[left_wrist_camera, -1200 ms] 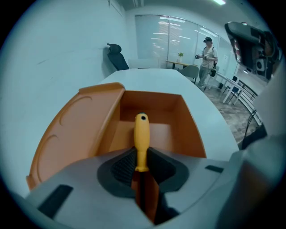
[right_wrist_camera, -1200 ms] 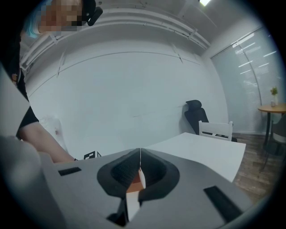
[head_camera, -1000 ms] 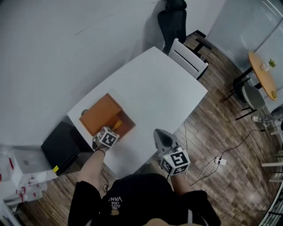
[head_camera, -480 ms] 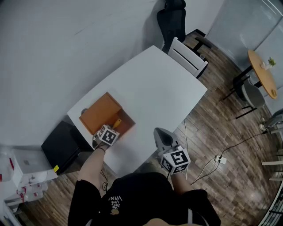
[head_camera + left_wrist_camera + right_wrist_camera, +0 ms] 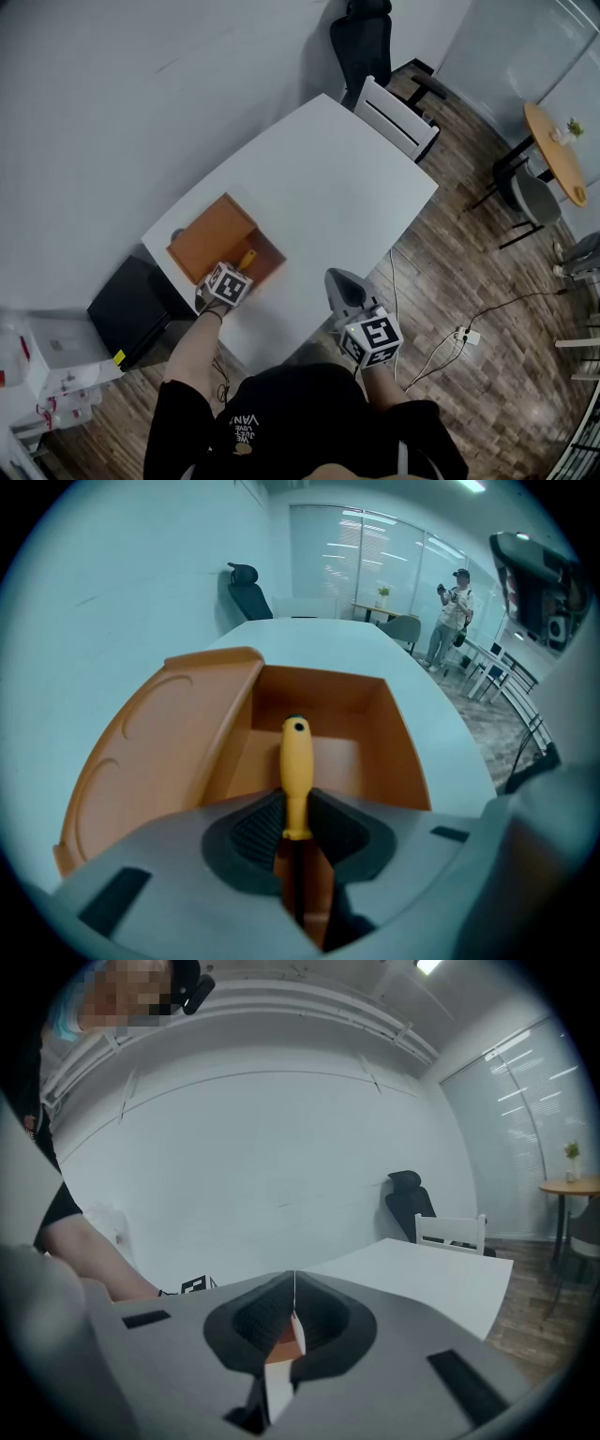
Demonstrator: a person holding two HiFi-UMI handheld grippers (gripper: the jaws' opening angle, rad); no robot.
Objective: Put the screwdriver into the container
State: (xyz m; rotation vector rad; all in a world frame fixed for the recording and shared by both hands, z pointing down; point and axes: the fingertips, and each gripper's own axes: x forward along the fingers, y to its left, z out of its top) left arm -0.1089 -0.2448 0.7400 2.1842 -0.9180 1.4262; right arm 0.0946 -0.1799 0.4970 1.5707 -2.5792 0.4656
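1. L gripper (image 5: 296, 803): clamped on screwdriver (image 5: 296, 757). Yellow handle points to 12 o'clock, over inside of open orange container (image 5: 319, 688). Lid (image 5: 159, 752) lies at its 9 o'clock.
2. Container: on white table (image 5: 328, 187), near corner.
3. R gripper (image 5: 293, 1309): jaws together, nothing held. Just past table edge, 4 o'clock from L gripper.

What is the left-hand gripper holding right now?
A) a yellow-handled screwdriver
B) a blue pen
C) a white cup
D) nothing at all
A: in the left gripper view, the left gripper has its fingers closed on the yellow-handled screwdriver, whose handle points toward the open orange container.
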